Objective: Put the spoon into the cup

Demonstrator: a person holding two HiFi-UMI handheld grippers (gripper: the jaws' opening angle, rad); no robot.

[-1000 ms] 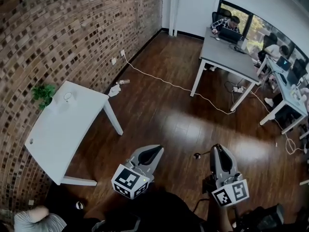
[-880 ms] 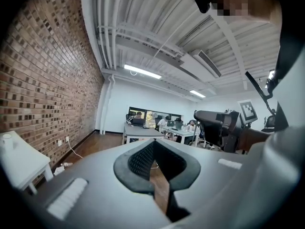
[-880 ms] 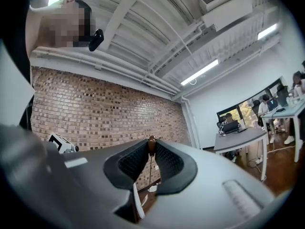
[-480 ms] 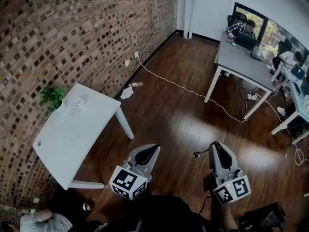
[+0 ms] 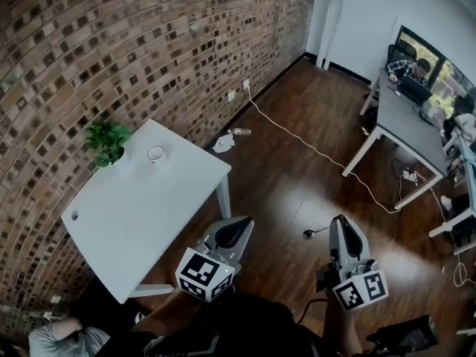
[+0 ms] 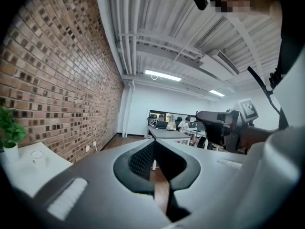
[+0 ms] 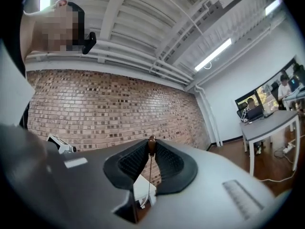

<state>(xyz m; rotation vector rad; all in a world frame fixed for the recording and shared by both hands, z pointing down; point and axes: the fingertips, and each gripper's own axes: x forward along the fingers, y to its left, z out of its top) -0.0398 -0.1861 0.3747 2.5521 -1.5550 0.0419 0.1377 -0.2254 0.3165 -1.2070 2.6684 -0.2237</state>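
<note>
Carry the spoon (image 5: 306, 234), pinched crosswise in the closed tips of the right gripper (image 5: 338, 222), steadily toward the cup (image 5: 155, 153), standing well apart on the white table (image 5: 149, 207) just beside the potted plant (image 5: 106, 141). Hold that clamp firm on the way. Come in from above the rim, tilt one end down, and only then release. Leave the left gripper (image 5: 243, 227), jaws together on nothing, clear of the path.

In my head view the spoon (image 5: 306, 234), nine o'clock of the right hand-held gripper (image 5: 340, 220), is tiny, its gripped end seemingly hidden.
</note>
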